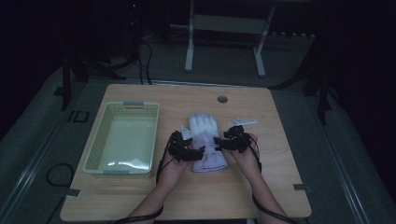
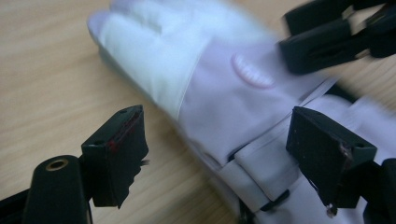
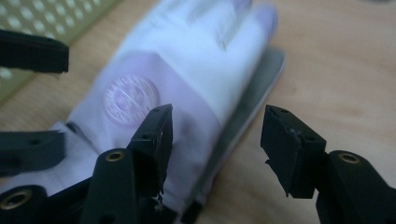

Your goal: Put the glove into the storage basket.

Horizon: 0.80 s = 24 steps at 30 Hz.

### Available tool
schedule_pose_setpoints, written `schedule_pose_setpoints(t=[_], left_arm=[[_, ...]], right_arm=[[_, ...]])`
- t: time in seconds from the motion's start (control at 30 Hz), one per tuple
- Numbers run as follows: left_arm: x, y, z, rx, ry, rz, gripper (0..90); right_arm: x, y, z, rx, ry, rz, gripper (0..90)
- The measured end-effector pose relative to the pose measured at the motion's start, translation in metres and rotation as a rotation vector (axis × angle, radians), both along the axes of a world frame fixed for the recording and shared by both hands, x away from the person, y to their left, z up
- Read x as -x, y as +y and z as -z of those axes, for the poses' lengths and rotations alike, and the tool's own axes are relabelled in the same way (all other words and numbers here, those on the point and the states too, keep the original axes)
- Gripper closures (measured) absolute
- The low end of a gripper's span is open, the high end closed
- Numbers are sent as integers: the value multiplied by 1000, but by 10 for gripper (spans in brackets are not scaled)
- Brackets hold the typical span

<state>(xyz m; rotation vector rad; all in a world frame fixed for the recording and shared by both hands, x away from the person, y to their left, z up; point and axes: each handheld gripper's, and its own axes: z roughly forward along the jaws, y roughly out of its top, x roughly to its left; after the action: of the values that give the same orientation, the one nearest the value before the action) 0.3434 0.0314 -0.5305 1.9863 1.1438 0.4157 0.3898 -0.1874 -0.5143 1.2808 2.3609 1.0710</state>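
While flanking the glove [image 1: 206,142] — L gripper [image 2: 217,154] & R gripper [image 3: 215,144] both released, nothing grasped.

The glove [image 2: 219,88] looks like soft matt cloth, white over the fingers and pale lilac over the back, with stitched seams, a raised rubbery round badge [image 3: 130,99] toward 9 o'clock in the right gripper view and a darker grey palm side showing at its edge. The table [image 1: 275,186] is pale wood-grain board with a smooth, faintly satin face, and the basket [image 1: 95,154] at 9 o'clock of the glove is light green perforated plastic with a slight sheen. The left gripper [image 2: 217,149] and right gripper [image 3: 215,147] have matt black plastic jaws with scuffed, chipped edges and small brass-coloured metal inserts.
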Motion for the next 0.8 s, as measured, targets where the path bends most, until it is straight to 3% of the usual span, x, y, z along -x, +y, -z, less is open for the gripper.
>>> schedule_pose_setpoints(t=[0.1,0.13,0.17,0.2,0.23,0.27,0.3,0.33,0.4,0.47,0.5,0.57,0.63,0.8], left_arm=[[-5,0,7,22,65,-12,191],[-5,0,9,25,74,-15,190],[-8,2,15,56,113,-12,181],[-8,2,15,56,113,-12,182],[-11,4,18,79,135,-3,186],[-13,5,21,98,152,8,186],[-15,7,23,116,175,19,207],[-17,8,24,128,194,30,207],[-20,7,25,128,202,51,224],[-22,6,26,139,219,71,267],[-23,6,26,160,236,88,343],[-25,7,28,183,245,101,352],[-27,8,30,218,267,115,418],[-28,6,27,217,271,124,575]], right_arm=[[1,1,15,14,76,3,439],[1,1,19,9,90,12,437],[-2,-1,24,-16,126,20,432],[-2,-1,24,-16,126,20,432],[-4,-2,28,-32,156,22,432],[-4,-2,28,-32,156,22,432],[-7,-4,30,-56,190,14,471],[-7,-4,30,-56,190,14,471],[-9,-4,32,-85,219,-4,550],[-9,-3,34,-92,216,-21,602],[-8,-3,35,-100,213,-26,630],[-8,-3,35,-106,217,-22,644],[-7,-3,35,-104,213,-23,671],[-3,2,33,-84,193,1,758]])
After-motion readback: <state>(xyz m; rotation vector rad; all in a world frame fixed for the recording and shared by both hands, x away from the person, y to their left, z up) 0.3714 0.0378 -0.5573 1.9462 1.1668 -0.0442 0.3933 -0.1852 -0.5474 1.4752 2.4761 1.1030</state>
